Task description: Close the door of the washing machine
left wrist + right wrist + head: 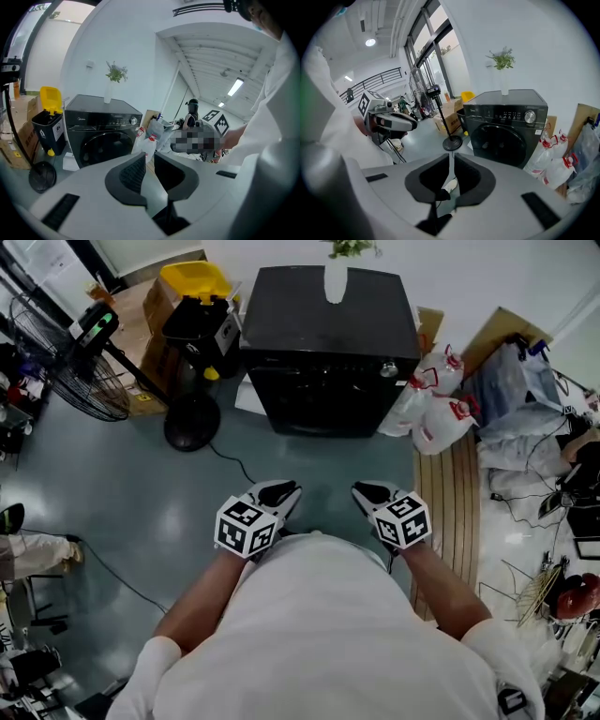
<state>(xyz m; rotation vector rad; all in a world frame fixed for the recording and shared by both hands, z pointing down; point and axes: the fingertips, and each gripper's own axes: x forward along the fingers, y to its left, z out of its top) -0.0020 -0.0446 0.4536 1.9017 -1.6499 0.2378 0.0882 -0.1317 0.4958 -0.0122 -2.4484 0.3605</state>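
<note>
The black washing machine (328, 334) stands against the far wall, and its round front door (323, 395) lies flush with the front. The same machine (101, 126) and door (501, 143) appear ahead in both gripper views. My left gripper (279, 493) and right gripper (370, 491) hover side by side over the floor close to the person's body, well short of the machine. In the left gripper view my gripper (150, 157) shows a narrow slit between its jaws, empty. My right gripper (452, 157) is also parted by a thin gap, holding nothing.
A vase with a plant (335, 282) stands on the machine. A standing fan (70, 357) with its round base (192, 421) and a yellow-lidded bin (197, 301) are left of it. White bags (431, 404) and a wooden board (455, 493) lie on the right.
</note>
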